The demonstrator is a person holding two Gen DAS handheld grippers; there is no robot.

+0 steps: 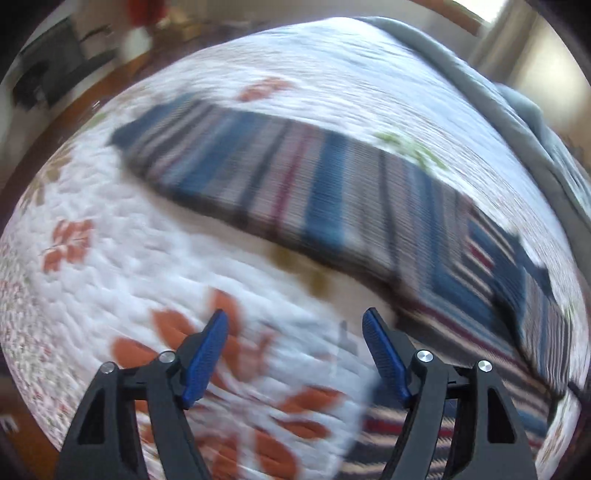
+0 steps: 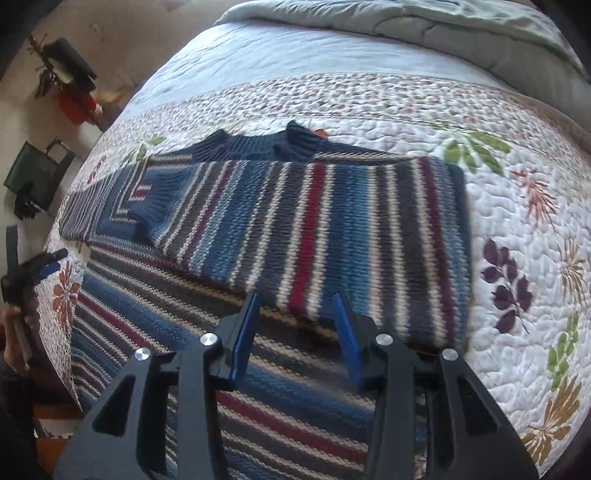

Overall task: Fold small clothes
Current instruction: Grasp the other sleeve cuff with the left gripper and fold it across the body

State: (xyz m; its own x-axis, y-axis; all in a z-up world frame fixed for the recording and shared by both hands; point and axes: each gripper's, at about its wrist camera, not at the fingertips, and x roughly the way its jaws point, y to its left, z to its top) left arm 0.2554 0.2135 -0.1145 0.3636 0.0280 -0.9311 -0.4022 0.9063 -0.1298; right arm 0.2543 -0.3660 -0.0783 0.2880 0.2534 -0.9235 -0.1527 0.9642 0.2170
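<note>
A striped knit sweater in blue, grey, white and dark red lies flat on the quilt, its dark blue collar at the far side and one sleeve folded across its body. In the blurred left wrist view the sweater stretches across the middle and right. My left gripper is open over the quilt beside the sweater's edge, with nothing between its blue pads. Above the sweater's near part, my right gripper stands open and empty. The left gripper also shows at the left edge of the right wrist view, held by a hand.
A white quilt with leaf and flower prints covers the bed. A grey-green blanket is bunched at the far end. Beyond the bed's left edge sit a red object and a dark bag on the floor.
</note>
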